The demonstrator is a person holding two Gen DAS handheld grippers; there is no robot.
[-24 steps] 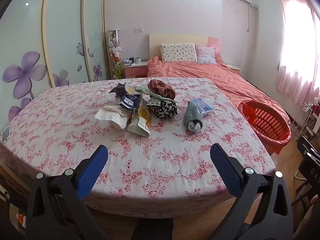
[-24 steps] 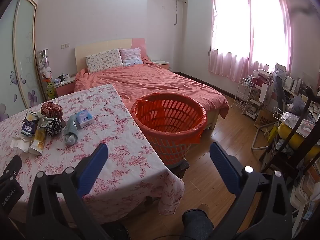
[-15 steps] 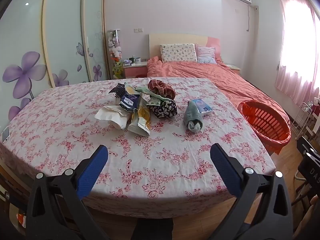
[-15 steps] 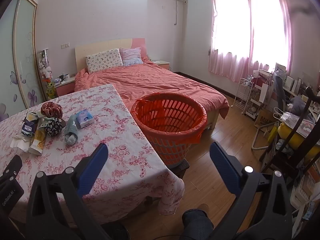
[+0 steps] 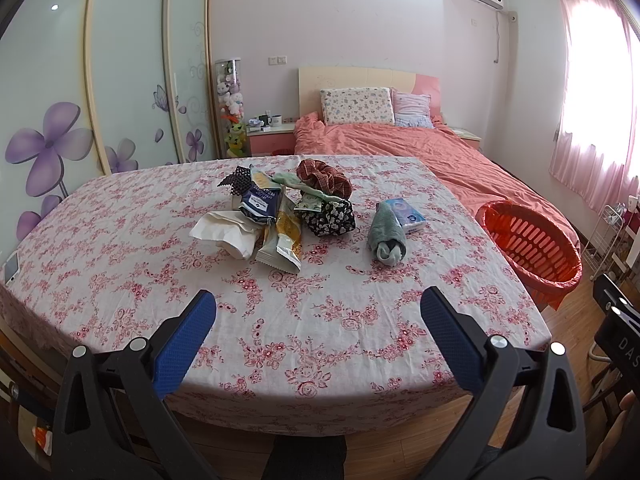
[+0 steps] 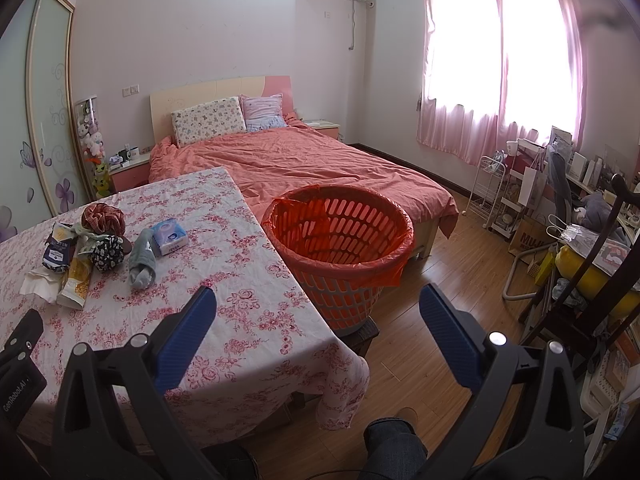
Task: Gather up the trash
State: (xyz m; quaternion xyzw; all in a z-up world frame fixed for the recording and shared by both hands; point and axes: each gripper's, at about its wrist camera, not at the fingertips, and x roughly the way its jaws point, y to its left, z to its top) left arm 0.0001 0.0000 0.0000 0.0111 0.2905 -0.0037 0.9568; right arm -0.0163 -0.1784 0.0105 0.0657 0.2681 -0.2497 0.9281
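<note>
A pile of trash and small items lies mid-table: a crumpled white paper (image 5: 226,233), a yellow snack wrapper (image 5: 282,243), a dark blue packet (image 5: 260,201), a tissue pack (image 5: 407,215) and a rolled grey sock (image 5: 386,238). The sock (image 6: 142,262) and tissue pack (image 6: 170,237) also show in the right wrist view. My left gripper (image 5: 318,309) hangs open over the table's near edge, well short of the pile. My right gripper (image 6: 317,306) is open too, held off the table's right corner, facing the orange basket (image 6: 340,258) lined with a red bag.
The table wears a pink floral cloth (image 5: 304,320). A black floral pouch (image 5: 330,218) and red scrunchie (image 5: 324,176) sit in the pile. A phone (image 5: 11,267) lies at the left edge. Behind stands a bed (image 6: 304,168); a cluttered chair and shelves (image 6: 580,240) fill the right.
</note>
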